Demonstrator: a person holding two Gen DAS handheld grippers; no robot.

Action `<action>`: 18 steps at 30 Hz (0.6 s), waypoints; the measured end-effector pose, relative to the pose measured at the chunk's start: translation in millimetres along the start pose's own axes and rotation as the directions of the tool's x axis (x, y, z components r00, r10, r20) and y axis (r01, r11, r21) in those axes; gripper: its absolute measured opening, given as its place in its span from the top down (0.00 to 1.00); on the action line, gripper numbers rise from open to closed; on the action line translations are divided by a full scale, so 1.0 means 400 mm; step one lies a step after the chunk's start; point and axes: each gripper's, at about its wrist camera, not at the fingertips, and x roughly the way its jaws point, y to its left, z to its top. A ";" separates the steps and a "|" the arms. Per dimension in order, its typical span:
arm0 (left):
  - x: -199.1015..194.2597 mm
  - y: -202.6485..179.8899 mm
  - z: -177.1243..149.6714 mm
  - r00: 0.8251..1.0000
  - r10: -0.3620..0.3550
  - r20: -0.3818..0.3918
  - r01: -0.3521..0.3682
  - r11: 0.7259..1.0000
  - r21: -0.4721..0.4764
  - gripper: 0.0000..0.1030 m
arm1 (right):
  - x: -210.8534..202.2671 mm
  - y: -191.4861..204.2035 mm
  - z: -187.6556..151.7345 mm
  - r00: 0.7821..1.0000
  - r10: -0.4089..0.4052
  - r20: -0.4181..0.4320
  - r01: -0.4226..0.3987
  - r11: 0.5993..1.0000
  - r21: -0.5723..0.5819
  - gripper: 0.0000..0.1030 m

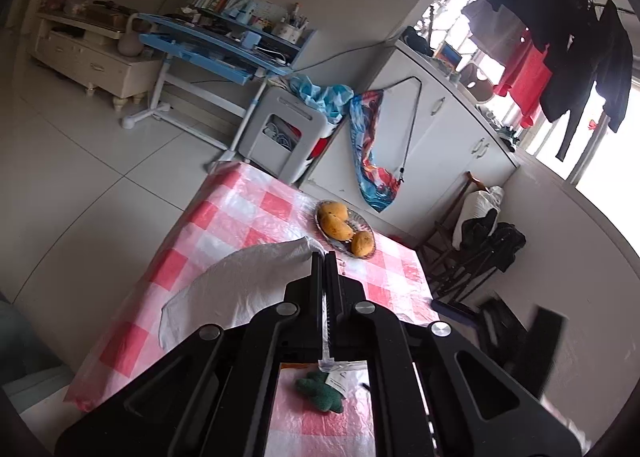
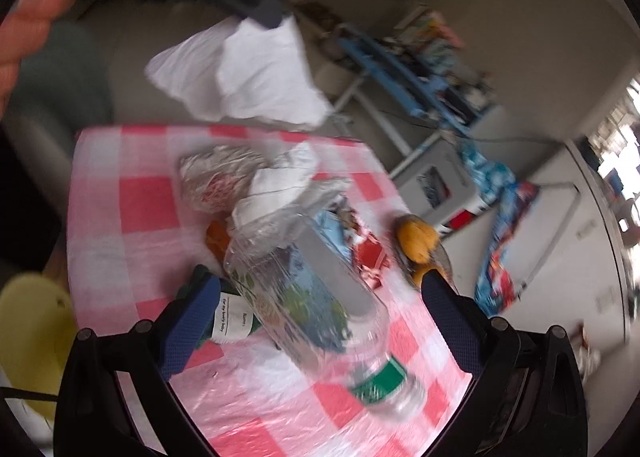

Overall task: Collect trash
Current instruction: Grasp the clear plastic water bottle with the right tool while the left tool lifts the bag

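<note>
Here, a crumpled white plastic bag (image 1: pixel 240 285) hangs from closed left jaws.

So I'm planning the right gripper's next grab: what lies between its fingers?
In the right wrist view, a clear plastic bottle lies on the checked tablecloth between the right gripper fingers, untouched.

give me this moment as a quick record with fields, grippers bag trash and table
left gripper: shut on the white plastic bag, held up above the table
right gripper: open, a clear plastic bottle with a green label lying between its fingers
trash pile: crumpled white wrappers, bottle
table: pink and white checked tablecloth
also there: dish of orange fruit
</note>
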 end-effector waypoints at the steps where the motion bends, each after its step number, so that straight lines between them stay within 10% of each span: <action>1: 0.003 -0.005 -0.002 1.000 -0.002 -0.003 0.002 1.000 0.011 0.98 | 0.018 0.002 0.011 0.999 0.026 -0.021 -0.027 0.998 -0.051 0.06; 10: 0.016 -0.008 -0.002 1.000 -0.009 -0.020 0.009 1.000 0.016 0.98 | 0.066 0.008 0.012 0.976 0.172 -0.130 -0.182 0.981 -0.065 0.33; 18: 0.021 -0.009 -0.006 0.999 -0.013 -0.033 0.014 1.000 0.013 0.98 | -0.029 0.038 -0.088 0.996 0.084 -0.038 -0.073 0.967 0.242 0.44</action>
